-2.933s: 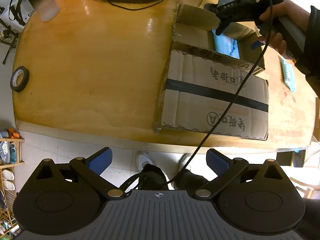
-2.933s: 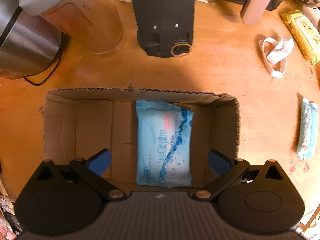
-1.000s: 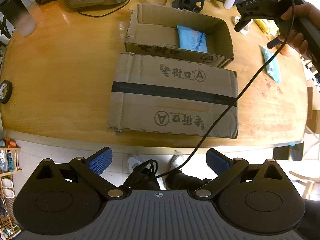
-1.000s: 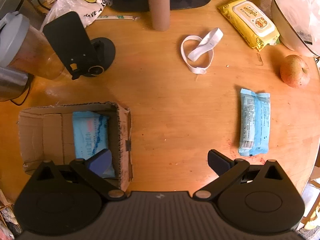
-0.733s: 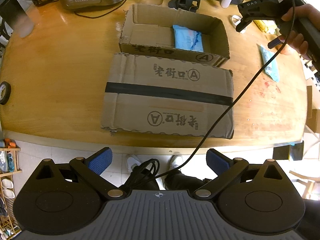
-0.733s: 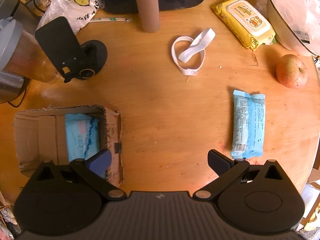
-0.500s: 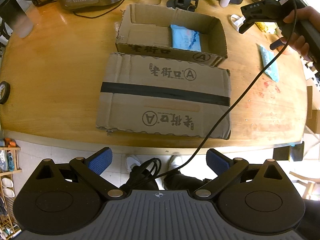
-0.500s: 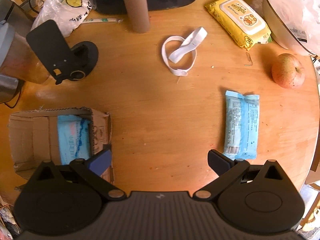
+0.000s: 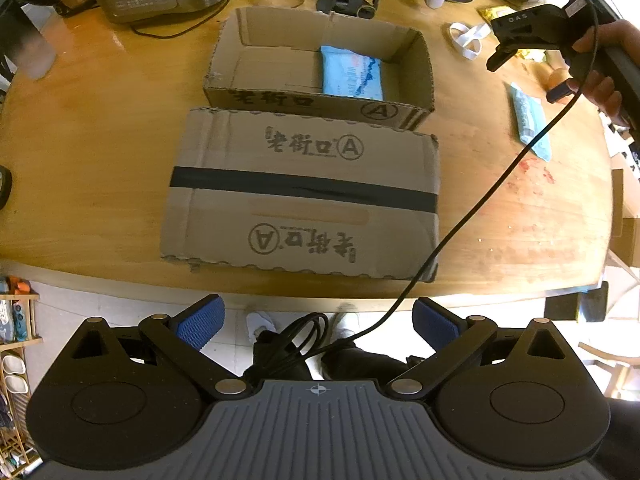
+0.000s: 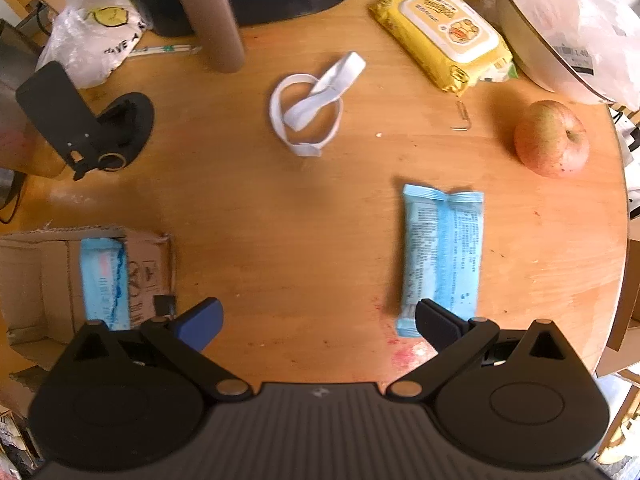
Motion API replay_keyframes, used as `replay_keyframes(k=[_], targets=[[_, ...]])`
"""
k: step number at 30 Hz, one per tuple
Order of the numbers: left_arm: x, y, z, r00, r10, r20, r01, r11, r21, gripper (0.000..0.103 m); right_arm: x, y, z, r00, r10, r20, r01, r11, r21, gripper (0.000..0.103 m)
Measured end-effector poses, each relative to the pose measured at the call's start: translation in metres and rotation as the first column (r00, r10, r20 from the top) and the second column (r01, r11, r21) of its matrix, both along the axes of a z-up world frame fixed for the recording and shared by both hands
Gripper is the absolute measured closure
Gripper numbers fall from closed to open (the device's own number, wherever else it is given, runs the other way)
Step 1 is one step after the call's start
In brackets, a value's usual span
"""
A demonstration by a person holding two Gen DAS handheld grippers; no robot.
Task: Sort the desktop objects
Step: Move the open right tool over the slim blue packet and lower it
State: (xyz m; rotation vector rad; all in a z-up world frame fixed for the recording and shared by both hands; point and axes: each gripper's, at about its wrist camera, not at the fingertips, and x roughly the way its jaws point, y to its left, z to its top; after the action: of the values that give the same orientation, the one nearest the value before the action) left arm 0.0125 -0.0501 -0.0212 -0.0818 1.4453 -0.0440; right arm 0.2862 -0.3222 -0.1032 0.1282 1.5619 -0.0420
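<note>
An open cardboard box (image 9: 424, 64) stands on the round wooden table and holds a blue tissue pack (image 9: 350, 74); the same box (image 10: 152, 264) and pack (image 10: 102, 280) show at the left of the right wrist view. My right gripper (image 10: 318, 318) hovers open and empty above the table, a light blue sachet (image 10: 440, 248) lying just ahead of its right finger. A white elastic band (image 10: 310, 110), a yellow wipes pack (image 10: 442, 34) and an apple (image 10: 550, 138) lie farther off. My left gripper (image 9: 318, 318) is open and empty, off the near table edge.
A flattened cardboard sheet (image 9: 304, 196) lies in front of the box. A black phone stand (image 10: 80, 132), a cardboard tube (image 10: 208, 12), a plastic bag (image 10: 92, 44) and a covered bowl (image 10: 568, 28) crowd the far side. A hand (image 9: 596, 80) holds the right gripper; its cable (image 9: 480, 200) crosses the table.
My right gripper has swung away from the box to the right, toward the light blue sachet. The left gripper's view has shifted slightly; both stay open.
</note>
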Motion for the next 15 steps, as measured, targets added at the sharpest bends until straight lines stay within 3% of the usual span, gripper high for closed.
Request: replay_keyframes(k=[15], targets=[[0.002,-0.034,-0.002,0.999,-0.041,-0.009,0.041,0.999,0.013,0.0,-0.006,-0.05,-0.006,0.999,-0.035,-0.007,0.035,0.999,0.0,0.0]])
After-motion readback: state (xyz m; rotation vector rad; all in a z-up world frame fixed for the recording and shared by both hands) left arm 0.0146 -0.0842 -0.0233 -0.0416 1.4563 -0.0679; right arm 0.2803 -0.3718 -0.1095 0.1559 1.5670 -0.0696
